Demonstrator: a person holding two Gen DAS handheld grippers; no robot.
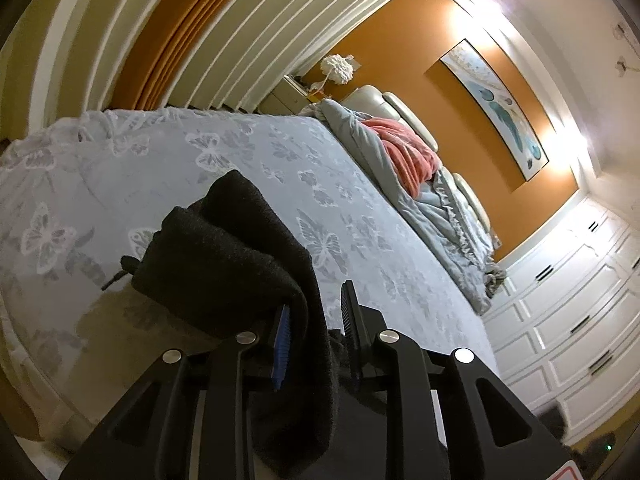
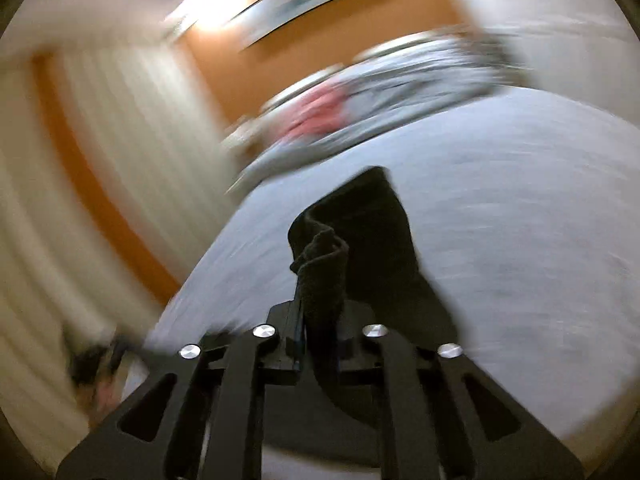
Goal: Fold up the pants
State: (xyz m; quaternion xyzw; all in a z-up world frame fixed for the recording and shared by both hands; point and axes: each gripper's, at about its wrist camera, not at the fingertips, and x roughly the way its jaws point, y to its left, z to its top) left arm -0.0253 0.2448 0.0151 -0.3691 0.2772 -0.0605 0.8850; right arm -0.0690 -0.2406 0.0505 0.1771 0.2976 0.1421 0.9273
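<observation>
The bed (image 1: 248,152) — butterfly-patterned grey cover — carries black pants (image 1: 224,248) and rumpled grey-and-coral bedding (image 1: 404,156).

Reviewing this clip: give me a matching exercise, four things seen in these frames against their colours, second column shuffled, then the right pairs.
Things:
1. pants
2. bedspread
3. blanket at the headboard
4. drawer fronts

Colours:
A. white
B. coral pink
C. black
D. pale grey-blue with butterflies

Pairs: 1-C, 2-D, 3-B, 4-A
</observation>
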